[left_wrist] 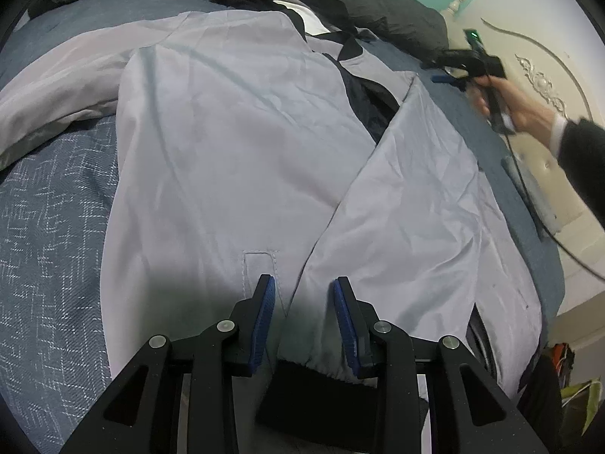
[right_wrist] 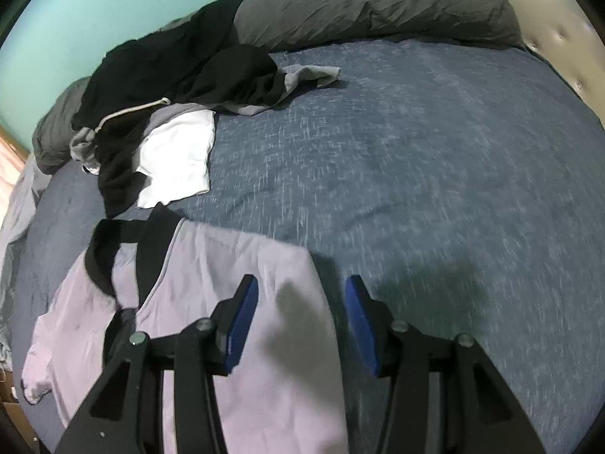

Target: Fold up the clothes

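A pale lilac-grey jacket (left_wrist: 234, 132) with black collar and hem trim lies spread front-up on the blue bed. Its right sleeve is folded in over the front panel. My left gripper (left_wrist: 304, 283) hovers open just above the jacket's bottom hem, with the front opening between its blue pads. In the right wrist view the same jacket (right_wrist: 234, 265) fills the lower left, its black collar (right_wrist: 113, 249) at the upper left. My right gripper (right_wrist: 301, 283) is open over the jacket's shoulder edge, holding nothing. It also shows in the left wrist view as the right gripper (left_wrist: 440, 77) in a person's hand.
A heap of black, grey and white clothes (right_wrist: 162, 87) lies beyond the jacket near dark grey pillows (right_wrist: 370, 3). The blue bedspread (right_wrist: 435, 151) stretches bare to the right. A cream headboard (left_wrist: 540, 87) stands behind, and a cable (left_wrist: 529, 196) trails from the right gripper.
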{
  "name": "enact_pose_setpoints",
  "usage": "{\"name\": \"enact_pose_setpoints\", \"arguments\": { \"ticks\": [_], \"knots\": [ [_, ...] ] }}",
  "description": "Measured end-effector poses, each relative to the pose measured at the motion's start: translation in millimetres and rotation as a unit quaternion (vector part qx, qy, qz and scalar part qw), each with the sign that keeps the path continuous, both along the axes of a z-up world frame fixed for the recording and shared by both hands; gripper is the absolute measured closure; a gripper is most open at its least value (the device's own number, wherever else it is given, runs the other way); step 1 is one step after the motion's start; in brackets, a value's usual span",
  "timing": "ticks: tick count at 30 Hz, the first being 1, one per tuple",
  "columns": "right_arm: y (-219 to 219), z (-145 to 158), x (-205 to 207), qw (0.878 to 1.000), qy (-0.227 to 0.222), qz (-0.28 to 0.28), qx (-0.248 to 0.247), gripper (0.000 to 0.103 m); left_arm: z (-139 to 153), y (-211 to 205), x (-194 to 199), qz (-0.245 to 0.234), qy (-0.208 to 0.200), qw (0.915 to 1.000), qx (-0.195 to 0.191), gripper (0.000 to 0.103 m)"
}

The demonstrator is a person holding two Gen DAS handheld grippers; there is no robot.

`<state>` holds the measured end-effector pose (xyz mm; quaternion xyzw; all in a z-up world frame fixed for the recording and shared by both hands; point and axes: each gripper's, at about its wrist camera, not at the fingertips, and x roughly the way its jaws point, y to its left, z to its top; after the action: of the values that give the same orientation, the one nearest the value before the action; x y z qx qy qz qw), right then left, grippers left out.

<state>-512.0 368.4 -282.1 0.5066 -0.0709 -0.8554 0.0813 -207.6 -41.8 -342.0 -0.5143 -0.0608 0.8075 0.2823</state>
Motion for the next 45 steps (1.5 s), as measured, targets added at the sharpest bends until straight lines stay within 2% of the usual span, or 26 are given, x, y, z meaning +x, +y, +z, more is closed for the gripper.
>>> {"name": "enact_pose_setpoints", "arguments": {
  "ticks": [2, 4, 7, 10, 12, 19, 27, 32, 36, 39, 40, 42, 43, 45],
  "knots": [
    [-8.9, -7.4, -11.4, 1.0, -0.009, 0.001, 0.02, 0.054, -1.2, 0.0, 0.2, 0.0, 0.0, 1.0, 0.002, 0.067],
    [-14.8, -17.2, -19.3, 0.999, -0.027, 0.0, 0.033, 0.072, -3.5, 2.5, -1.4, 0.0, 0.0, 1.0, 0.003, 0.067],
    [-20.7, -28.9, -26.9, 0.998, -0.035, -0.011, 0.05, 0.086, -6.0, 4.9, -1.6, -0.001, 0.002, 1.0, 0.005, 0.067],
    [-26.0, -40.5, -32.8, 0.997, -0.045, -0.017, 0.065, 0.097, -7.8, 2.4, 0.2, -0.001, 0.002, 0.9999, 0.01, 0.067],
    [-28.4, -47.6, -35.6, 0.995, -0.046, -0.024, 0.081, 0.099, -6.2, -2.7, 2.5, -0.002, 0.002, 0.9999, 0.015, 0.067],
    [-31.1, -62.6, -42.6, 0.99, -0.038, -0.061, 0.123, 0.1, -7.6, -1.2, -0.3, -0.004, -0.002, 0.9999, 0.017, 0.067],
    [-1.0, -42.9, -36.5, 0.994, -0.013, -0.1, 0.036, 0.096, -0.8, -2.1, 0.0, -0.005, -0.001, 0.9999, 0.013, 0.068],
    [2.0, -27.2, -32.5, 0.992, 0.009, -0.119, 0.039, 0.096, -2.6, -0.4, 0.0, -0.004, 0.0, 0.9999, 0.013, 0.068],
    [3.2, -16.8, -25.6, 0.993, 0.032, -0.107, 0.031, 0.096, -1.9, -2.1, 0.1, -0.005, -0.002, 0.9999, 0.015, 0.068],
    [-7.4, -27.1, -30.3, 0.997, 0.007, -0.075, 0.029, 0.096, -2.0, -1.9, -1.0, -0.005, -0.002, 0.9999, 0.014, 0.068],
    [-10.7, -32.0, -30.9, 0.997, -0.003, -0.069, 0.043, 0.096, -1.9, -1.7, -1.0, -0.005, -0.002, 0.9999, 0.013, 0.068],
    [-9.9, -32.7, -28.7, 0.995, 0.003, -0.079, 0.055, 0.096, -1.7, -1.5, -1.2, -0.006, -0.002, 0.9999, 0.012, 0.068],
    [-8.4, -30.6, -26.3, 0.994, 0.012, -0.088, 0.059, 0.096, -1.5, -1.7, -1.3, -0.006, -0.003, 0.9999, 0.012, 0.068],
    [-0.2, -13.1, -13.9, 0.99, 0.059, -0.116, 0.052, 0.096, -1.1, -1.9, -1.4, -0.006, -0.003, 0.9999, 0.012, 0.068]
  ]
}}
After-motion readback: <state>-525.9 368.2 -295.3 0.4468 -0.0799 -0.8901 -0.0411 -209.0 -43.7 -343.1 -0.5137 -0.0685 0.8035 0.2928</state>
